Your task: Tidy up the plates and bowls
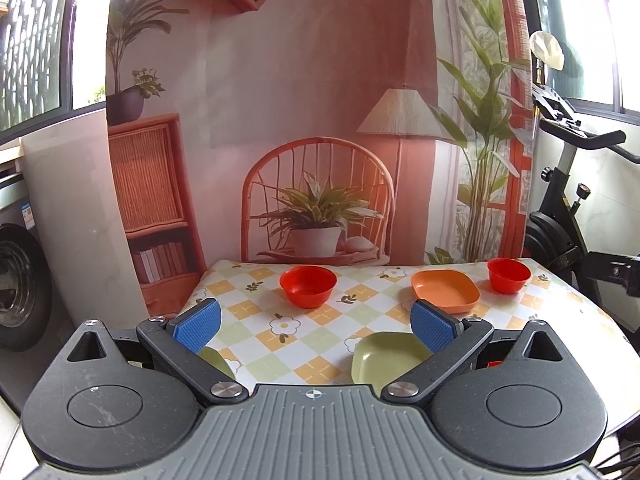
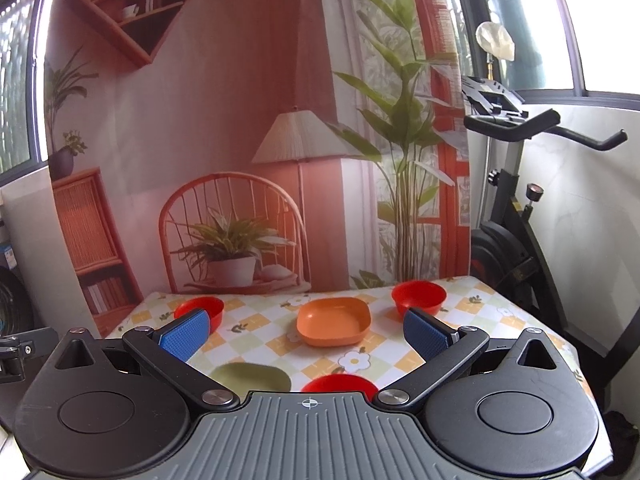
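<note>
Here, orange plate [image 2: 333,326] mid-table [image 2: 500,312], clear of edges; jaws spread.

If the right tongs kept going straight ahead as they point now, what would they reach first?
Most likely the orange plate: it lies centred between the open right tongs, ahead of them. A red bowl sits nearer but low, just under the body, so a level path would probably pass above it; depth is hard to judge.

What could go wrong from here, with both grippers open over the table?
1. The far right red bowl sits near the table's back edge; a nudge might tip it off.
2. The near red bowl lies half hidden under the right gripper, so a blind descent could hit it.
</note>
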`<action>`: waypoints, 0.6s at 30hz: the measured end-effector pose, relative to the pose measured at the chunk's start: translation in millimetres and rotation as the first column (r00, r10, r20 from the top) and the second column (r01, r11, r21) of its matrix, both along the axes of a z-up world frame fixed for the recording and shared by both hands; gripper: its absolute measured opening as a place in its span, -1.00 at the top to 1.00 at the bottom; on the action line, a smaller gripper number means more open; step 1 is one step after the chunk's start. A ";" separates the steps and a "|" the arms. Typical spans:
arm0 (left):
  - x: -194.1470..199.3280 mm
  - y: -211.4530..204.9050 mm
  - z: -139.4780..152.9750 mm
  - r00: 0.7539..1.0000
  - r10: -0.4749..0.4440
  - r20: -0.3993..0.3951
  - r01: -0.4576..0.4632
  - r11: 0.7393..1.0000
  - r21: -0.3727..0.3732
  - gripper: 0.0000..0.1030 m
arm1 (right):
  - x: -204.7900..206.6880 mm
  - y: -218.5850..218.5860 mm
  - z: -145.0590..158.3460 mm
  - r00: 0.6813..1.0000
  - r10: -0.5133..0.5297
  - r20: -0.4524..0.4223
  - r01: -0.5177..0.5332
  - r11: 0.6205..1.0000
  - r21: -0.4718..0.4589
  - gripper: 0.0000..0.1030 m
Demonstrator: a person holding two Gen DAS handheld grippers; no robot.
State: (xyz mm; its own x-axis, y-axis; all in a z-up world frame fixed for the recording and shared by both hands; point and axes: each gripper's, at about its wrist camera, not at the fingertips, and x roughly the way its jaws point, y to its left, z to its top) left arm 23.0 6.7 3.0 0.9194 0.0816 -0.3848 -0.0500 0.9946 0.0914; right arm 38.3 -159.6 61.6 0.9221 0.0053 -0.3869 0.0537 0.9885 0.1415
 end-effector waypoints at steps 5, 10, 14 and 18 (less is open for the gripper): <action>21.5 6.6 7.9 0.999 0.031 0.019 -0.032 0.998 0.045 -0.98 | 26.1 -10.1 13.8 0.999 0.005 0.046 -0.006 0.999 0.037 -1.00; 44.3 13.8 15.8 0.999 0.019 0.033 -0.021 0.999 0.041 -0.97 | 58.5 -11.0 15.5 0.997 0.001 0.075 -0.002 1.000 0.018 -1.00; 66.1 14.2 18.1 0.999 0.020 0.032 -0.021 0.998 0.054 -0.95 | 85.0 -7.0 9.5 0.997 0.035 0.071 -0.036 0.999 0.012 -1.00; 89.9 15.0 19.0 1.000 0.017 0.016 -0.018 0.998 0.057 -0.72 | 114.0 -2.3 0.2 0.998 0.052 0.037 -0.052 0.999 0.014 -1.00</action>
State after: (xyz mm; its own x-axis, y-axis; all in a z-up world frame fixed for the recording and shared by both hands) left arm 112.8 21.7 22.0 0.9234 0.1191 -0.3649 -0.0692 0.9867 0.1471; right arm 152.3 -161.9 61.8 0.9340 0.0593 -0.3524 -0.0034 0.9876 0.1571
